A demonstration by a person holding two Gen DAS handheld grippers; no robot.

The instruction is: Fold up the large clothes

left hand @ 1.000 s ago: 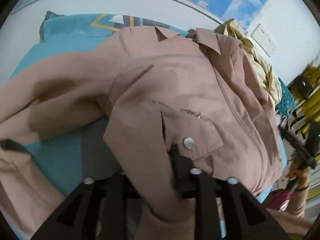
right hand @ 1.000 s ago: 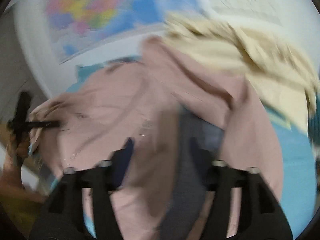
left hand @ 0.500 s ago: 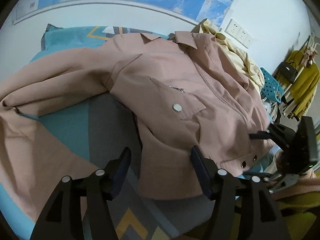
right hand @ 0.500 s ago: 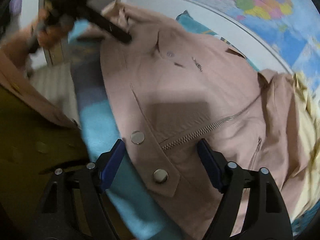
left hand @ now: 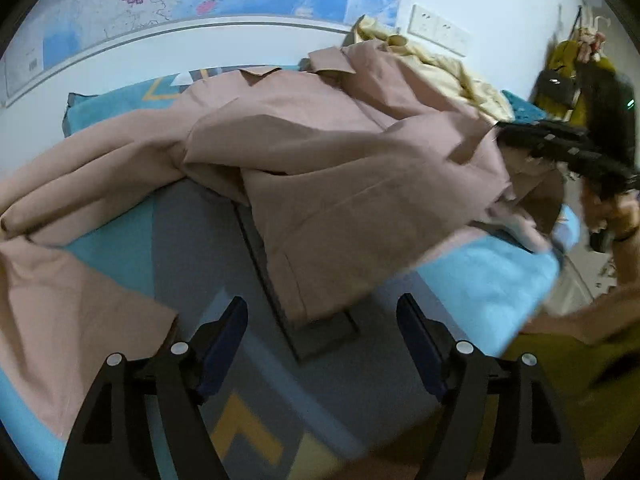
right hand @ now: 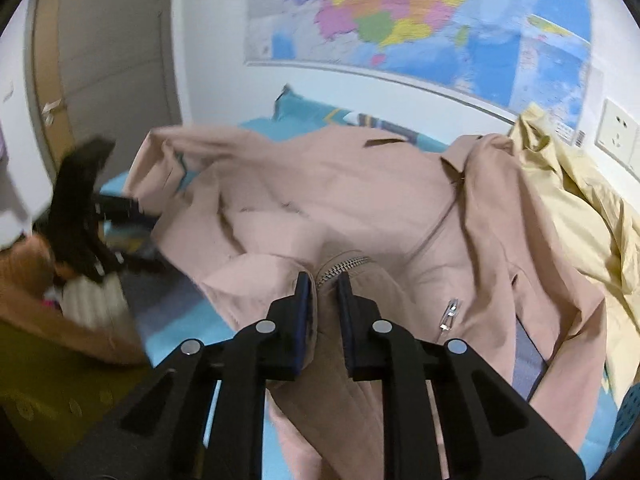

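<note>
A large dusty-pink jacket lies across a blue and grey patterned bed cover, collar toward the wall. My left gripper is open and empty, just in front of the jacket's folded lower edge. My right gripper is shut on the jacket's hem by the zipper and holds it lifted over the body of the jacket. The right gripper also shows in the left wrist view, pulling the hem up at the right. The left gripper shows blurred in the right wrist view at the left.
A pale yellow garment is heaped at the right against the wall, under wall sockets. A map hangs above the bed. A door stands at the left. Bags and yellow clothes hang at the far right.
My right gripper closed on the hem by the zipper and lifted it over the jacket. My left gripper let go of the fabric a second ago and has stayed open, drawing back.
</note>
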